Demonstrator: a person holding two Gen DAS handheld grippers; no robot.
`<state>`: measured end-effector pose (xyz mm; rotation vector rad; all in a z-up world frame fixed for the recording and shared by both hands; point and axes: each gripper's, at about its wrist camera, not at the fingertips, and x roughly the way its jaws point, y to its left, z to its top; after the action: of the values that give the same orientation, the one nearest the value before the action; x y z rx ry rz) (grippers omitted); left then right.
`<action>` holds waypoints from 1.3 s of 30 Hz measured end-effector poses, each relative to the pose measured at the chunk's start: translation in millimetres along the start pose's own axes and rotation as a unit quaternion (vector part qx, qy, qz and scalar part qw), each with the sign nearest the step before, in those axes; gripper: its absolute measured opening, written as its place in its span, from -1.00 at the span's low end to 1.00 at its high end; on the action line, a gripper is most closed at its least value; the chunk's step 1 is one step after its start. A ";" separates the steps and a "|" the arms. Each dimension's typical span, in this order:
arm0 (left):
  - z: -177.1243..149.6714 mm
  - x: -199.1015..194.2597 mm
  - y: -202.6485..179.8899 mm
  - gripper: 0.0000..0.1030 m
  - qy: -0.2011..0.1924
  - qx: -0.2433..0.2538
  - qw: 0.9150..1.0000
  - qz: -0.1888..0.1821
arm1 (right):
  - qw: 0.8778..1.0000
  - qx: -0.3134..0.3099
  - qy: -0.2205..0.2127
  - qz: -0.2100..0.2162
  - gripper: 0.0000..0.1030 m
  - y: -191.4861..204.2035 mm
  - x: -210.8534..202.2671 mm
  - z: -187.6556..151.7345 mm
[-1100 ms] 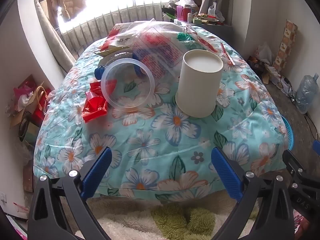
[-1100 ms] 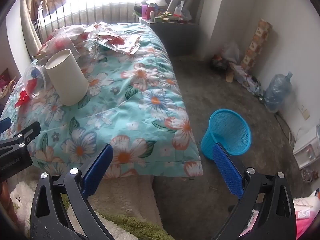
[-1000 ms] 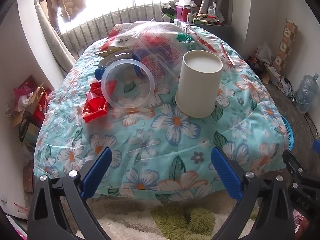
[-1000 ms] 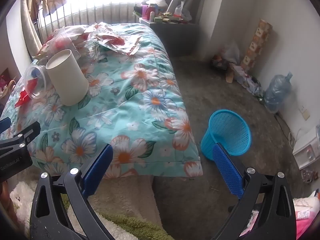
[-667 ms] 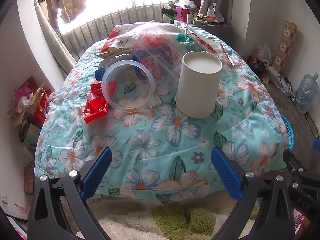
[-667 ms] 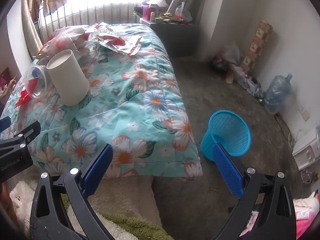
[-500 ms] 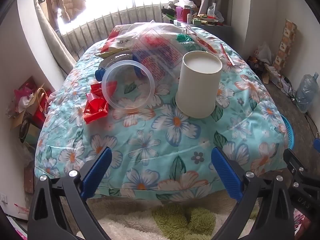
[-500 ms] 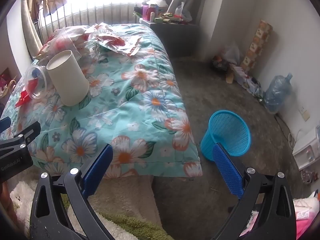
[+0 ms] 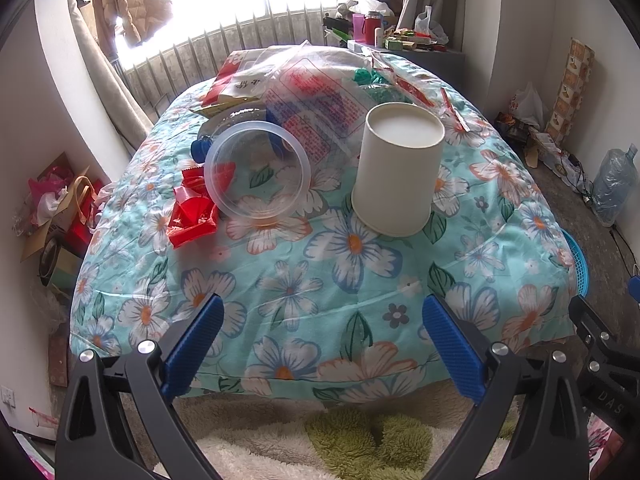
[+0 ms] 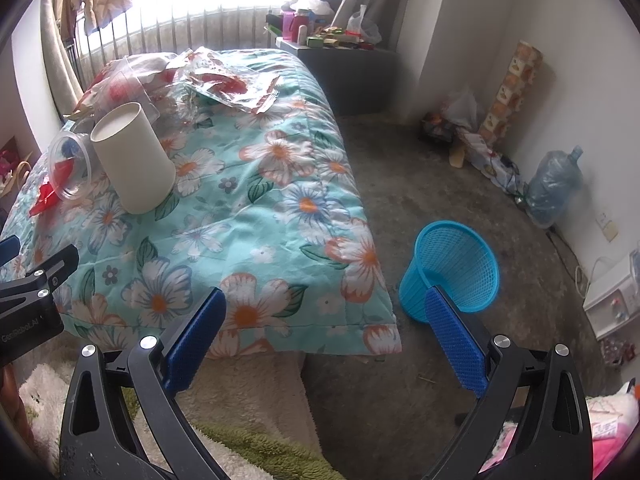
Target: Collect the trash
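Facing paper cup, beyond jaws

1. One white paper cup, upside down, centre of the frame.
2. One clear plastic bowl, left of centre.
3. One red wrapper, further left.
4. One blue mesh basket, lower right.
5. One water jug, right edge.

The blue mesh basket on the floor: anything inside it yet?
The blue mesh basket looks empty along the inner wall in view. Its bottom is hidden behind the near rim and the open right gripper.
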<state>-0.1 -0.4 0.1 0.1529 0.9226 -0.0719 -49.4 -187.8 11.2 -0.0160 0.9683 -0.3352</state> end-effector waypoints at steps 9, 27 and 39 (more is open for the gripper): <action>-0.1 -0.1 0.0 0.89 -0.001 -0.001 1.000 0.001 | 1.000 -0.001 -0.001 0.000 0.85 -0.1 0.0 0.0; 0.1 -0.2 -0.3 0.89 -0.001 0.000 1.000 0.001 | 1.000 -0.001 -0.002 -0.001 0.85 -2.2 -3.8 0.6; 9.1 -5.0 2.9 0.89 0.000 0.001 1.000 0.000 | 1.000 -0.001 -0.003 -0.001 0.85 -2.1 -4.4 0.5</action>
<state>4.4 0.9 9.8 0.1552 0.9228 -0.0737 -51.9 -188.6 15.3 -0.0195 0.9617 -0.3368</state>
